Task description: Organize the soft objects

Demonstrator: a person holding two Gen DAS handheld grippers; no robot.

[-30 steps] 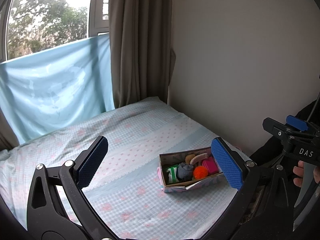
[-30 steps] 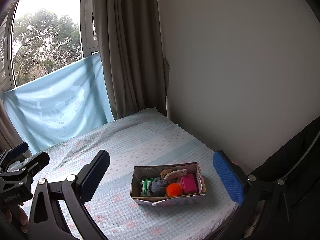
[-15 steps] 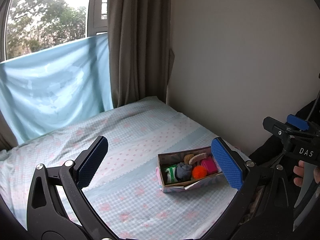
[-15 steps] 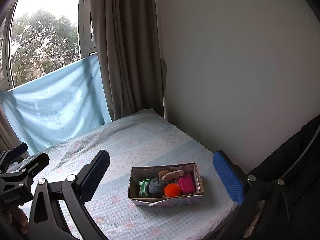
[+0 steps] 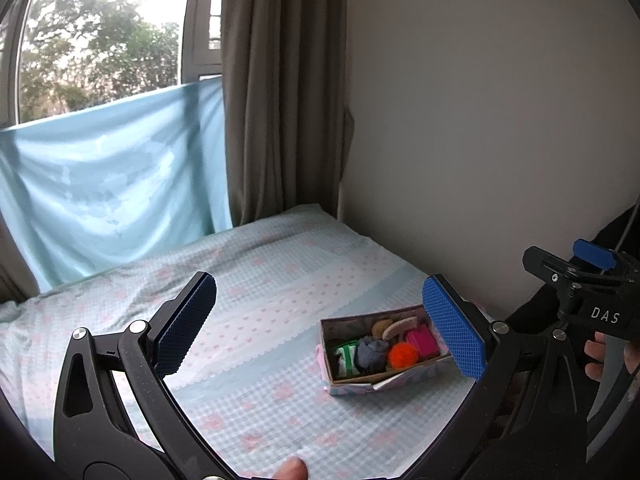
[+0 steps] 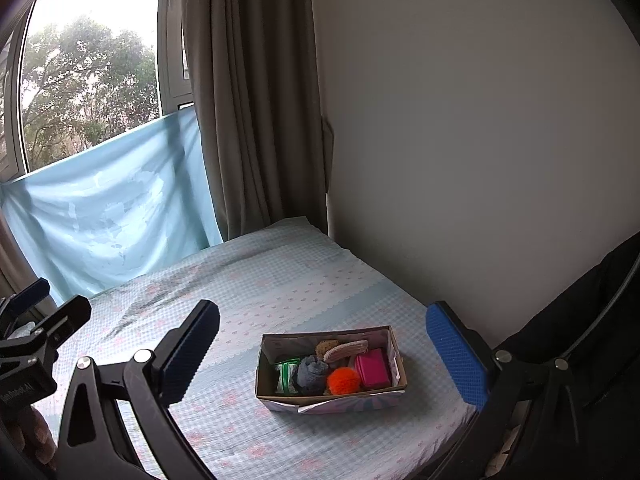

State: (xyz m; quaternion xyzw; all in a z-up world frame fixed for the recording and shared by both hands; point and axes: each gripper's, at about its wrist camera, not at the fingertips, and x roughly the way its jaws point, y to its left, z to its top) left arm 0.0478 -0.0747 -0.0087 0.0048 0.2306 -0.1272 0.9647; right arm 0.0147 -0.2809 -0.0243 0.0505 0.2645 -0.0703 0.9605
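A small cardboard box (image 5: 328, 336) (image 6: 265, 376) sits on the bed near its right side. It holds soft items: an orange pompom (image 5: 403, 354) (image 6: 344, 380), a pink pouch (image 5: 422, 340) (image 6: 373, 368), a grey-blue sock roll (image 5: 371, 352) (image 6: 311, 372), a green item (image 5: 346, 358) (image 6: 286, 374) and tan pieces (image 6: 345, 350). My left gripper (image 5: 320, 322) is open and empty, held above the bed, left of the box. My right gripper (image 6: 322, 354) is open and empty, high above the box.
The bed (image 5: 260, 280) has a light blue checked sheet with pink marks. A bare wall (image 5: 480, 120) runs along its right side. A brown curtain (image 5: 280, 100), a light blue cloth (image 5: 112, 176) and a window stand at the far end.
Both views drift slightly; the box sits a little lower and further left in each. Both grippers stay open and empty.
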